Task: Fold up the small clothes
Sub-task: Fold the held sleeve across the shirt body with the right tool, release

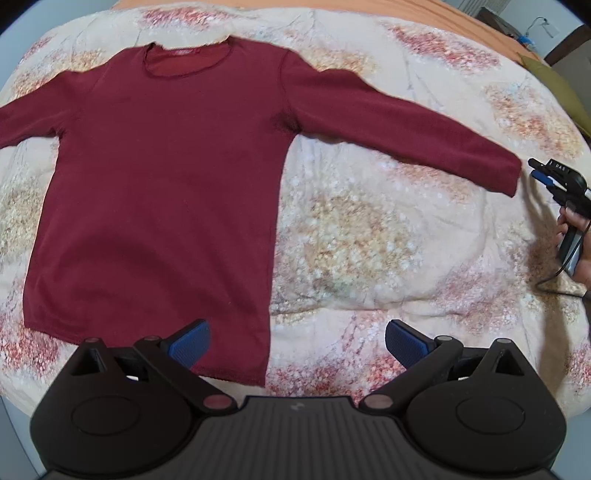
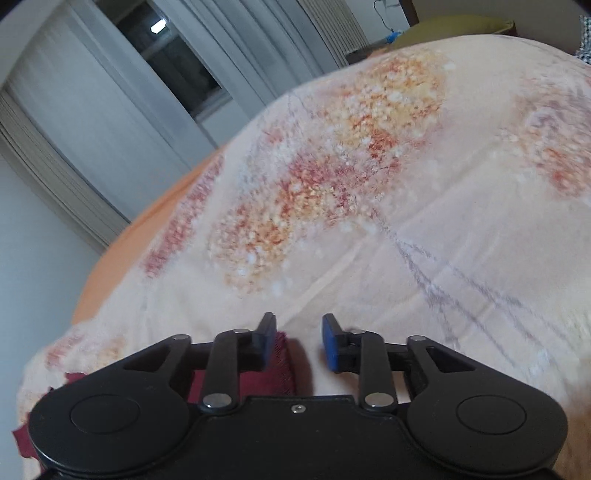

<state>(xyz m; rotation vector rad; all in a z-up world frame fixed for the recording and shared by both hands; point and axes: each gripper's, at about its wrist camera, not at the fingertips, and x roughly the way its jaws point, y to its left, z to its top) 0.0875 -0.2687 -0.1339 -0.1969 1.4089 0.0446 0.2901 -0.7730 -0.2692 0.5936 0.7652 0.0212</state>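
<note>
A dark red long-sleeved shirt (image 1: 159, 192) lies spread flat, front up, on the floral bedspread (image 1: 369, 240), its neck towards the far side. My left gripper (image 1: 295, 343) hangs open above the shirt's lower right hem corner, with the left pad (image 1: 190, 345) over the fabric and the right pad (image 1: 402, 343) over bare bedspread. The right sleeve stretches out to its cuff (image 1: 511, 177). A hand holds my right gripper (image 1: 539, 171) just past that cuff. In the right wrist view the right gripper (image 2: 299, 341) stands partly open, the cuff (image 2: 284, 363) lying under its left finger, unpinched.
An olive pillow (image 1: 554, 85) and an orange sheet (image 1: 332, 4) border the far side of the bed. A black cable (image 1: 554, 280) trails from the right gripper's handle. Curtains and a window (image 2: 177, 66) stand beyond the bed edge.
</note>
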